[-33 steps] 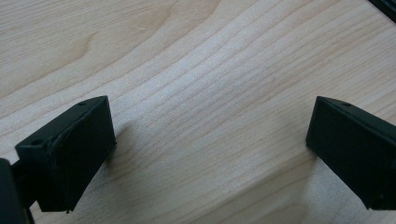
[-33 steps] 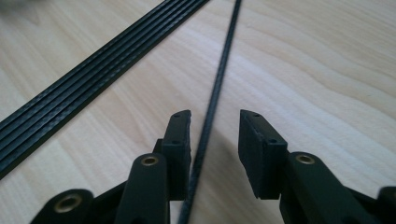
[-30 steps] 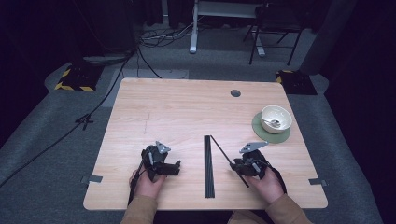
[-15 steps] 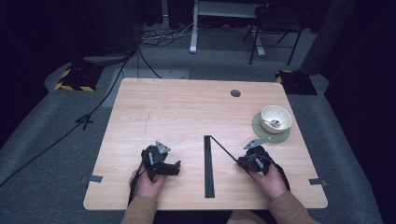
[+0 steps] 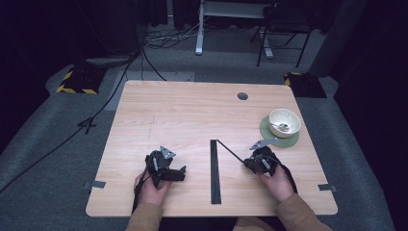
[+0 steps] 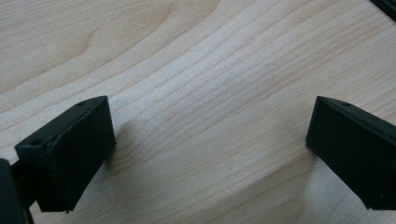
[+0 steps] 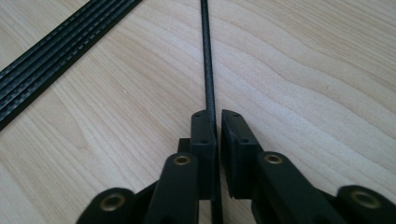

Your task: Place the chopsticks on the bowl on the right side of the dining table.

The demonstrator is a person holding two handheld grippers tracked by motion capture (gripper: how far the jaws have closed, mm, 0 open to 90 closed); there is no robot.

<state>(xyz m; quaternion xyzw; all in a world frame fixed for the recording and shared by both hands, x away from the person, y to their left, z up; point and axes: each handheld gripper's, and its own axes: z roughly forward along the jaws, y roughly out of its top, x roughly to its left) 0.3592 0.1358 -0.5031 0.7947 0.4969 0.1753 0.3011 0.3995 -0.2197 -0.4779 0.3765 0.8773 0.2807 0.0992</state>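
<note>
Pale wood grain runs across the counter [image 5: 192, 115] under both my hands, dark floor all around it. My right claw [image 7: 215, 116] has just been closing and now pinches a thin black rod [image 7: 206, 56] between its pads; the rod runs straight ahead of that claw, its far end meeting the top of the bundle of black strips [image 5: 214, 171] that lies to the claw's left. My left claw [image 6: 205, 140] stands wide with nothing between its pads, resting low over bare wood, well left of the bundle.

I judge the grip to be the weak point: the rod is slim and held near one end, so it could pivot or slide in the pads as I lift. A swing of the long free end could knock the bundle askew. Behind my right claw sits a bowl [image 5: 284, 121] on a green mat [image 5: 293, 140]; a careless backward pull could bump it.
</note>
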